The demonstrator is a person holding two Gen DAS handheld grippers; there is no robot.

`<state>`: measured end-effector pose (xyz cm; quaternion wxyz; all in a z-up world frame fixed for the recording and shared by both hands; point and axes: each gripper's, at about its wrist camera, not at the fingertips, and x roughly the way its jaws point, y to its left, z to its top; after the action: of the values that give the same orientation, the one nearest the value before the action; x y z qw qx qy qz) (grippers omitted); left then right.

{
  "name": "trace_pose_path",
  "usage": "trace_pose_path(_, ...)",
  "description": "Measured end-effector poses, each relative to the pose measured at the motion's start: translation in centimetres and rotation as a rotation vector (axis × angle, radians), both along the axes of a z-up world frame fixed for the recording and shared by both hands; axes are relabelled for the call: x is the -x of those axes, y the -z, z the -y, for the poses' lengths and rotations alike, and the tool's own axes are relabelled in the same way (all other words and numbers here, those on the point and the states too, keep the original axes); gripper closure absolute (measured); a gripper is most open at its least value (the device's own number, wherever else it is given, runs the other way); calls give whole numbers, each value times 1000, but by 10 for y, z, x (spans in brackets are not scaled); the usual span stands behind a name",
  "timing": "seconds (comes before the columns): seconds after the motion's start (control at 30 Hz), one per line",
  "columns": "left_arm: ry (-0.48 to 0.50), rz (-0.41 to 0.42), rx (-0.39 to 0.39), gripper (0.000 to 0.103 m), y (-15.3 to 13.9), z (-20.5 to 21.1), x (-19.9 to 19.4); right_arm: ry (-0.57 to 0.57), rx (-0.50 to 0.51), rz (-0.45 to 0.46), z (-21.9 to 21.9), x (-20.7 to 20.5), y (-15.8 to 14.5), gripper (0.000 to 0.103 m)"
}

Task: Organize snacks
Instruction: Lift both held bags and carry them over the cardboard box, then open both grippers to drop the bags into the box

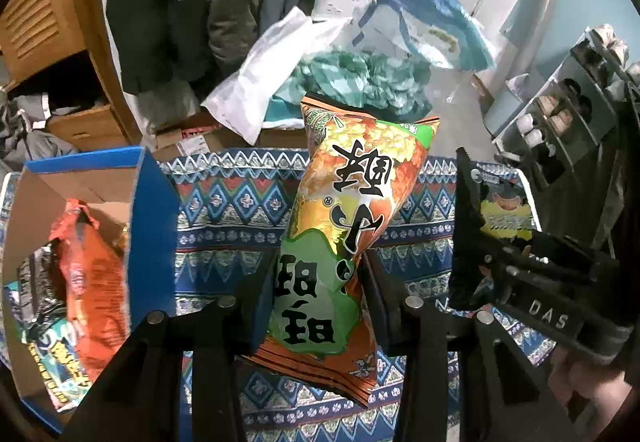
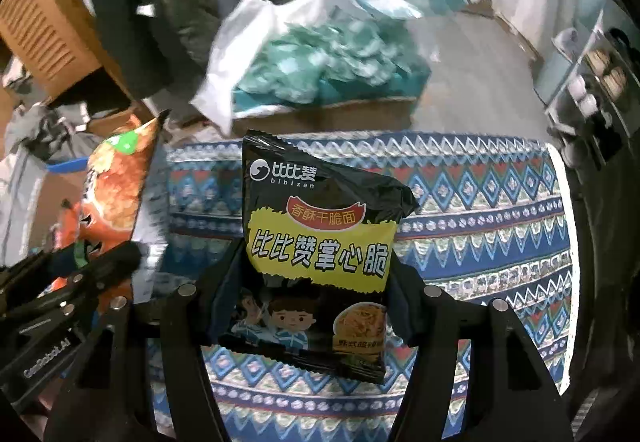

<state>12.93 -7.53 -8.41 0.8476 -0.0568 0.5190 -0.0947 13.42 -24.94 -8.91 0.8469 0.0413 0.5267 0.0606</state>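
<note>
Mid-transfer: I have 2 packs up off the cloth (image 2: 480, 202), 1 per claw.

Left claw (image 1: 320, 282): clamped on the orange pack (image 1: 344, 226), jaws pinching its lower-middle so the film creases at the waist. Pack hangs tall, top end away from me, to the right of the box (image 1: 154, 210), not over it yet.

Right claw (image 2: 316, 282): clamped on the black pack (image 2: 320, 254), jaws on both side edges about halfway down. It is further right of the box than the orange one; the box itself does not show in the right view.

Box is open-topped, blue outside, cardboard inside. It already holds a red bag (image 1: 92, 266) standing upright plus some flatter packs beneath it at the bottom. I read it as the drop target, but that is my guess from the task.

Next move as I see it: swing the left claw over the box mouth, clear its near blue wall, lower the pack into the space beside the red bag, then release. Right claw follows.

Watch-outs:
- The 2 claws are close; the right one sits just beside the orange pack in the left view. Go 1 at a time.
- Red bag takes up much of the box; the orange pack is long and may snag on the wall.
- Clutter beyond the box, white bag (image 1: 260, 82) and green heap (image 1: 360, 82), is off the cloth and not in the path.
</note>
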Motion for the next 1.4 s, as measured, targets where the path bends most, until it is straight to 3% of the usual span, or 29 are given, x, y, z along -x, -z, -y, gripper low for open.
trace_pose_path(0.37,-34,53,-14,61,-37,-41,23,-107,-24,59,-54,18,-40,40)
trace_pose_path(0.63,-104,70,-25,61,-48,-96,43,-202,-46,84,-103,23,-56,40)
trace_pose_path(1.0,-234,62,-35,61,-44,-174,59,-338,-63,80,-182,22,-62,40)
trace_pose_path(1.4,-377,11,-40,61,-16,-241,71,-461,-74,3,-258,19,-38,40)
